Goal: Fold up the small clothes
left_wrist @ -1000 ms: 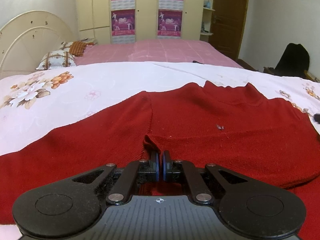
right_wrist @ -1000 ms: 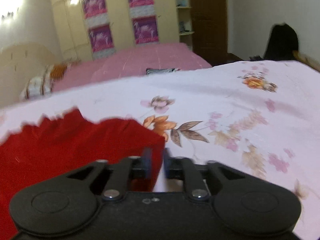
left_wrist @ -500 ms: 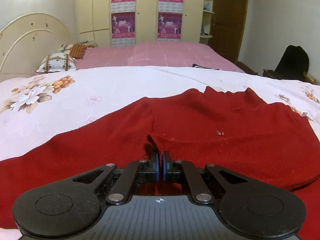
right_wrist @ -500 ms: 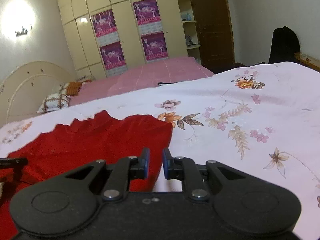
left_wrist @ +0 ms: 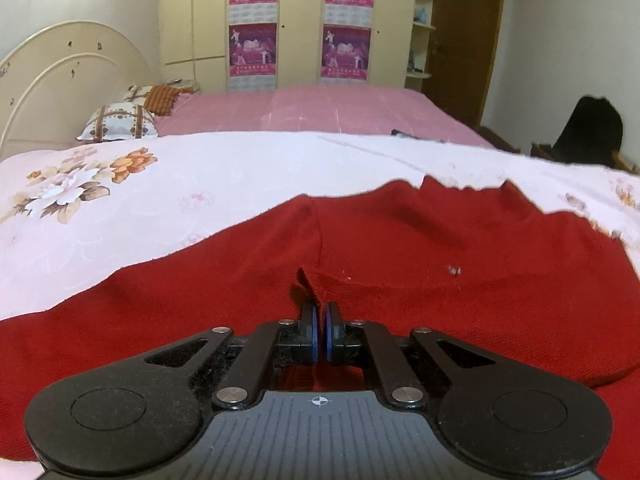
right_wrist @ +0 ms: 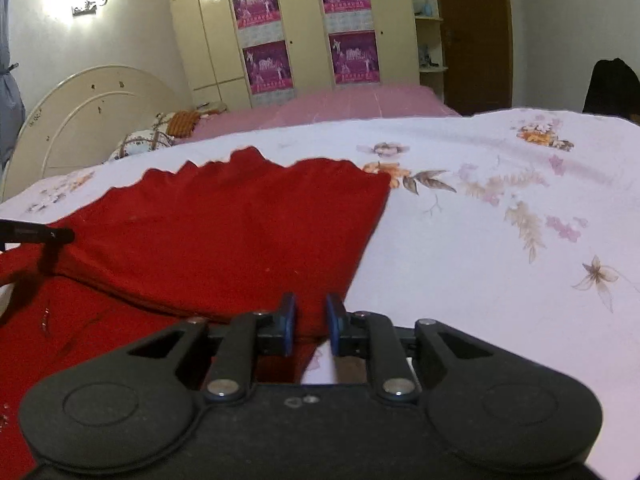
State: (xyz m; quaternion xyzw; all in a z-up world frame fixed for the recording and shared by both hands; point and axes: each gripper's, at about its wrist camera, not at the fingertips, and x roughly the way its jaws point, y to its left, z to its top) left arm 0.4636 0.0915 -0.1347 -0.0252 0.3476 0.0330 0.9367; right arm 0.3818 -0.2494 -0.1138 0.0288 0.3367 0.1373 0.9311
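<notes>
My left tongs (left_wrist: pixel 320 322): pressed together on a raised fold of the red knitted garment (left_wrist: pixel 420 264), the pinched ridge standing up right at the tips.
My right tongs (right_wrist: pixel 311 322): spread a little, pads apart; the garment's edge lies below the gap, and I see no pad pressing on it.
Red knitted garment (right_wrist: pixel 224 232): spread flat on the bed, straight ahead of my left tongs and running off to both sides; from my right tongs it lies ahead and to the left, its right edge passing under the tips.
Floral bedsheet (right_wrist: pixel 500 248): pale pink, bare to the right of my right tongs.
Second bed (left_wrist: pixel 312 108): pink cover, well beyond the garment.
Wardrobe (left_wrist: pixel 300 24): far ahead, posters on its doors.
</notes>
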